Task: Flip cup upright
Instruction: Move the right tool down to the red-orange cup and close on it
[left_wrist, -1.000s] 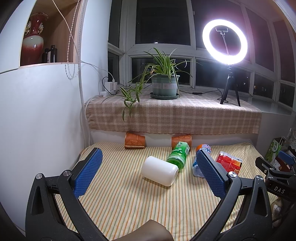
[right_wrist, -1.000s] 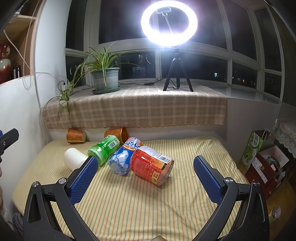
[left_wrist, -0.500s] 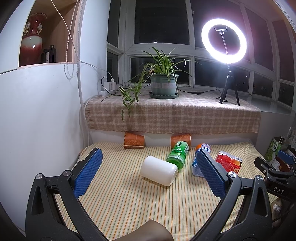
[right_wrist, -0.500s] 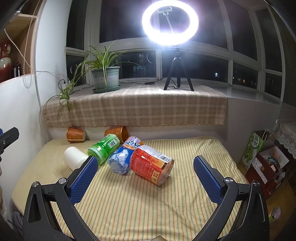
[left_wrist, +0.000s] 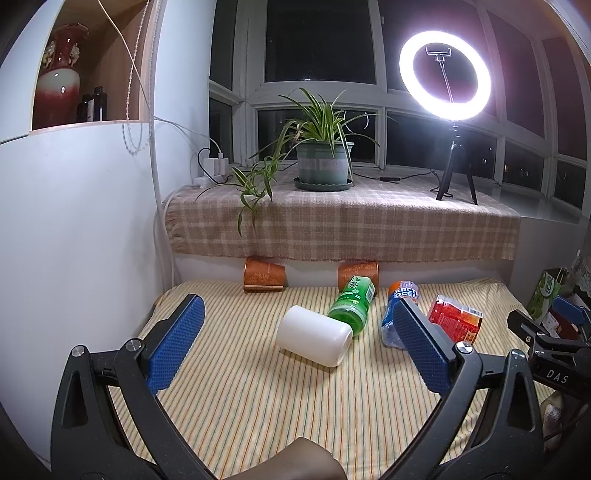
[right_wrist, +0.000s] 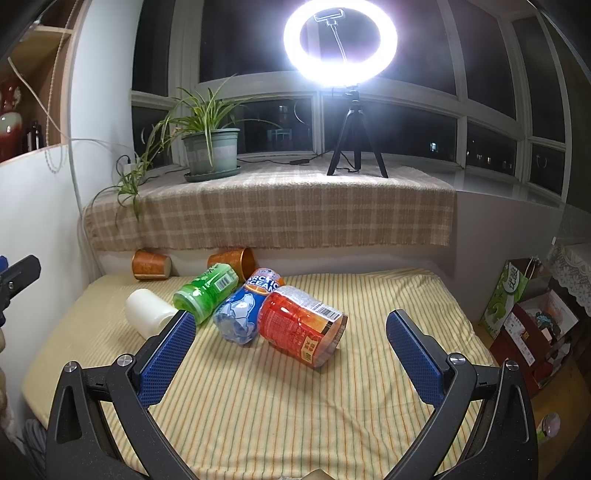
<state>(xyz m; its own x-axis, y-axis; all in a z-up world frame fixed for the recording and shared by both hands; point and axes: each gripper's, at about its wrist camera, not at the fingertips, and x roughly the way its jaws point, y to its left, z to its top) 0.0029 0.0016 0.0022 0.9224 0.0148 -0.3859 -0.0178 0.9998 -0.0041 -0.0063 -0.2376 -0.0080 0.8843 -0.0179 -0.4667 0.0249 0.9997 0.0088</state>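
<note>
A white cup (left_wrist: 314, 340) lies on its side on the striped cloth, straight ahead of my open, empty left gripper (left_wrist: 295, 332). It also shows at the left in the right wrist view (right_wrist: 149, 312). Two orange cups (left_wrist: 263, 275) (left_wrist: 357, 271) lie on their sides by the back ledge. My right gripper (right_wrist: 291, 339) is open and empty, facing a red-labelled container (right_wrist: 303, 330) lying on its side. Both grippers hover above the cloth, short of the objects.
A green bottle (left_wrist: 351, 304) and a blue bottle (right_wrist: 245, 312) lie between the white cup and the red container. A white wall (left_wrist: 74, 240) bounds the left. The ledge behind holds a plant (left_wrist: 323, 162) and ring light (left_wrist: 445, 77). Boxes (right_wrist: 524, 317) stand right of the bed.
Both views shift only slightly; the left gripper has drifted a little. Nothing on the cloth has moved and both grippers stay open.
</note>
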